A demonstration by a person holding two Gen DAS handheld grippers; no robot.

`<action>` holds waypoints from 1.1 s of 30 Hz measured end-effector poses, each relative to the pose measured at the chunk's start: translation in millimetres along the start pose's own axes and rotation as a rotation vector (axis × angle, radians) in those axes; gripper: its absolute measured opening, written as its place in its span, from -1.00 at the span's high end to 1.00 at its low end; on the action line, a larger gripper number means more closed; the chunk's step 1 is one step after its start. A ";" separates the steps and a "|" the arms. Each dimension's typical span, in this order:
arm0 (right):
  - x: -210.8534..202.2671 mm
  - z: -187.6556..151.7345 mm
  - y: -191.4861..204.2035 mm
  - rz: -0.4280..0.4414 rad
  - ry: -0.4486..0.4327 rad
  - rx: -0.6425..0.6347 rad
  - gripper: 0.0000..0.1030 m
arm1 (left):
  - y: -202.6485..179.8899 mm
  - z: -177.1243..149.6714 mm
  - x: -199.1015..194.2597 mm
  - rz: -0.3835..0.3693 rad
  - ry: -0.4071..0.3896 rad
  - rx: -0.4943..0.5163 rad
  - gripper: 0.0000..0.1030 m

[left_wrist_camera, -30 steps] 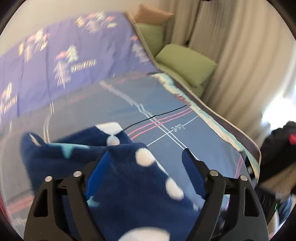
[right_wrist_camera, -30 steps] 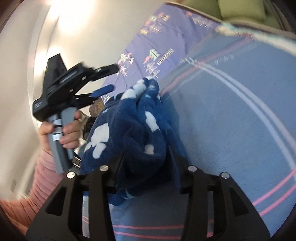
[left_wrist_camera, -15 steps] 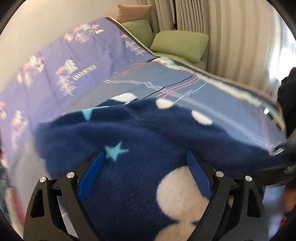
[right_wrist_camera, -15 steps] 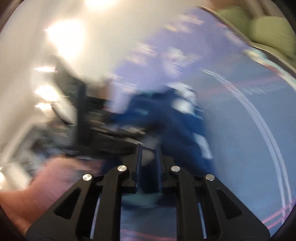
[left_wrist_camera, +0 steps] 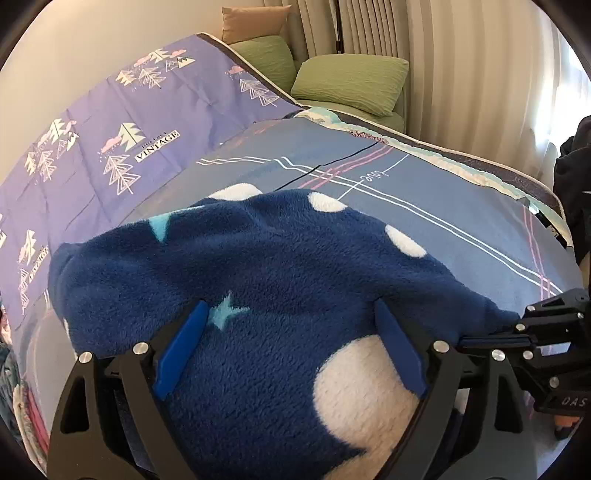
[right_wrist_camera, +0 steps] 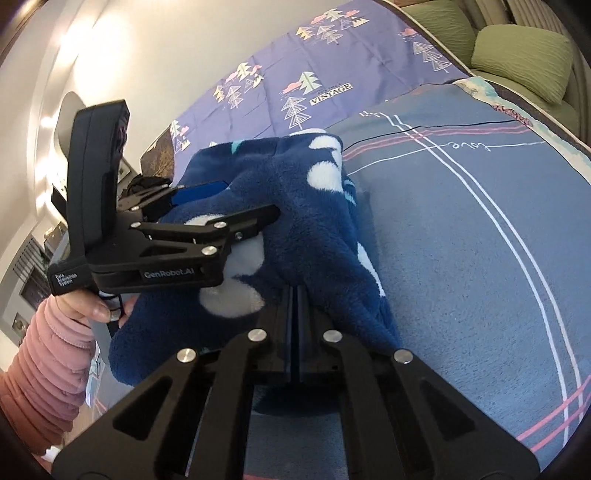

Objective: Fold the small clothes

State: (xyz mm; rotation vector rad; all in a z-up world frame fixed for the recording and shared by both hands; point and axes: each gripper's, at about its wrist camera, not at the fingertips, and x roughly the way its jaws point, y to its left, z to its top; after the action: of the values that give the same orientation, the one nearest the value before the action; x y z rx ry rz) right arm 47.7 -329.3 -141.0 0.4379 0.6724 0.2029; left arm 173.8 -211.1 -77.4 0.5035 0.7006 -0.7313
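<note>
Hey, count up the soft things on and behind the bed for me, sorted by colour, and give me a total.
Navy fleece garment with white spots: 1
Green cushions: 2
Tan cushion: 1
Purple tree-print sheet: 1
Grey-blue striped bed cover: 1
Total: 6

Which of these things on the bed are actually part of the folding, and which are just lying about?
Part of the job:
- dark blue fleece garment with white spots and pale stars
- left gripper, open over the fleece
- right gripper, shut at the garment's edge
- grey-blue bedspread with white and pink lines, the folding surface

Just lying about:
- green cushions
- purple tree-print sheet
- beige curtains
</note>
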 end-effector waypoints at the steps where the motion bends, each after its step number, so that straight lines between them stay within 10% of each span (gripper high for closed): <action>1: 1.1 0.2 -1.6 0.005 0.004 -0.003 1.00 | -2.7 -0.1 -4.0 0.015 -0.003 0.008 -0.75; 22: 1.0 8.0 14.7 -0.080 0.065 -0.053 0.98 | 51.5 -0.2 -32.3 0.179 -0.082 -0.022 -0.75; 27: 2.7 17.8 38.9 -0.146 0.124 -0.167 0.91 | 102.1 -26.2 12.1 -0.037 -0.009 -0.262 -0.97; 33: -8.0 74.3 72.3 -0.172 0.023 -0.249 0.30 | 98.5 -29.9 1.6 -0.013 -0.056 -0.264 -0.97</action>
State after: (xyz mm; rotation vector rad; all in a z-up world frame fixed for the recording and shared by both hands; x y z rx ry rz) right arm 86.1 -291.6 -52.0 0.1386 0.6941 0.1267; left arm 236.0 -129.3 -81.5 0.2373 0.7360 -0.6510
